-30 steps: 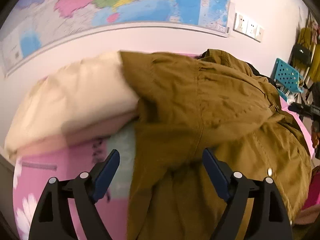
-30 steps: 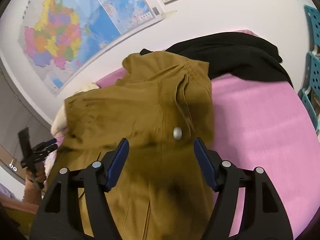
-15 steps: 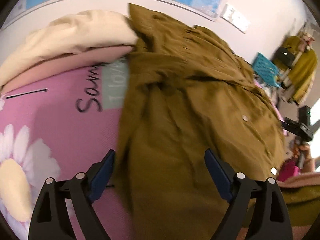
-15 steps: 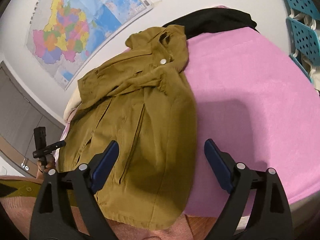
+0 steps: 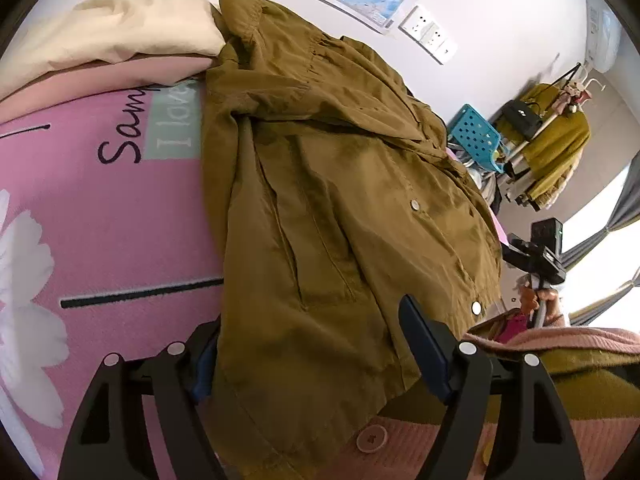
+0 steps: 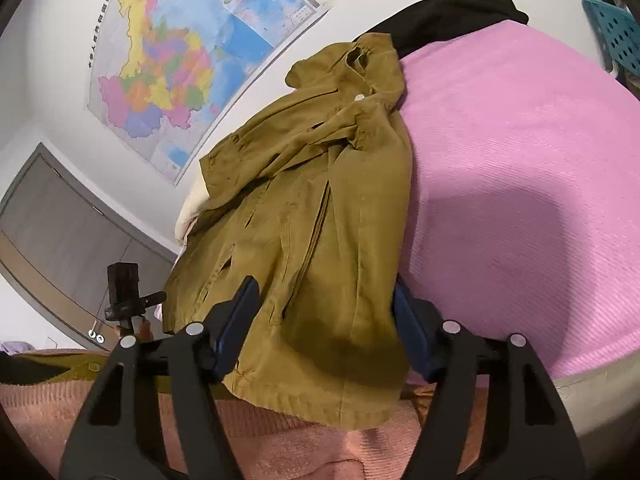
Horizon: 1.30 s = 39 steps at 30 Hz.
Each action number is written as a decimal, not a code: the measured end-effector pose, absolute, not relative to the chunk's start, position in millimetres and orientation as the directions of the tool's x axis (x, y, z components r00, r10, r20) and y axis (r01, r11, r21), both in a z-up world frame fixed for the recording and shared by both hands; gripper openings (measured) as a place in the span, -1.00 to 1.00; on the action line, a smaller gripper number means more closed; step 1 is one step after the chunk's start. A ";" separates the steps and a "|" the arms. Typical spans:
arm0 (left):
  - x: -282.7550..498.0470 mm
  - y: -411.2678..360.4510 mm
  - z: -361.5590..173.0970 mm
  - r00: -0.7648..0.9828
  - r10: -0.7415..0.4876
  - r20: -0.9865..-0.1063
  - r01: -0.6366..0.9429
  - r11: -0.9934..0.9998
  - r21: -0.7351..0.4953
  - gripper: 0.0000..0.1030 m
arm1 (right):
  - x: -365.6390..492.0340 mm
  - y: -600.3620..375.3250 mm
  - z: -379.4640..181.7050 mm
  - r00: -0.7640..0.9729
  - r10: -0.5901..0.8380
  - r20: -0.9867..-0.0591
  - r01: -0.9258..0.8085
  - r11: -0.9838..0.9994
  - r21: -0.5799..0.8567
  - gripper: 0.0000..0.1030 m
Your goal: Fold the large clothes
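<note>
An olive-brown jacket (image 5: 340,208) lies lengthwise on a pink bed (image 5: 100,216), collar toward the wall, hem hanging over the near edge. My left gripper (image 5: 312,344) is open, its jaws straddling the jacket's hem at the left corner; the left finger is partly under the cloth. In the right wrist view the same jacket (image 6: 304,232) lies left of bare pink sheet (image 6: 520,160). My right gripper (image 6: 324,328) is open, its jaws set either side of the hem's right corner.
A cream pillow (image 5: 112,36) lies at the bed's head. A black garment (image 6: 448,16) lies by the wall. A blue stool (image 5: 476,136) and clothes rack (image 5: 552,140) stand beyond the bed. A map (image 6: 180,60) hangs on the wall. My pink sweater (image 6: 280,440) is below.
Both grippers have pulled back from the collar end down to the jacket's hem at the bed's near edge, and the hem now lies between each pair of open jaws.
</note>
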State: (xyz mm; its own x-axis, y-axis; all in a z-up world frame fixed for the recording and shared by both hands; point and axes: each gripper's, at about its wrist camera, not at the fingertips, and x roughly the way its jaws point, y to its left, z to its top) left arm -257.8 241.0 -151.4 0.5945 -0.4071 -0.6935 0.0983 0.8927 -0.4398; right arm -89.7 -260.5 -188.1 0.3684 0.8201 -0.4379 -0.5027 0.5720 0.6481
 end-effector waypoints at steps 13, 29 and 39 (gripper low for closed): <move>-249.8 233.3 -156.8 0.595 -0.416 -0.688 0.095 0.886 -0.454 0.16 | -100.2 -251.2 -198.7 0.269 0.896 -0.353 -0.543 0.444 0.712 0.28; -234.6 217.7 -156.6 0.608 -0.376 -0.699 0.074 0.904 -0.422 0.01 | -118.7 -267.0 -199.3 0.337 0.873 -0.352 -0.511 0.484 0.711 0.49; -235.7 224.3 -157.5 0.589 -0.450 -0.671 0.104 0.865 -0.490 0.39 | -128.4 -273.6 -242.2 0.358 0.844 -0.400 -0.438 0.530 0.726 0.64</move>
State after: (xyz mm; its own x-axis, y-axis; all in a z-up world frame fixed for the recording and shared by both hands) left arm -235.7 224.3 -157.5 0.5895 -0.4503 -0.6706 0.1036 0.8655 -0.4901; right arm -128.4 -273.6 -242.2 0.3585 0.8437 -0.3995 -0.4379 0.5299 0.7263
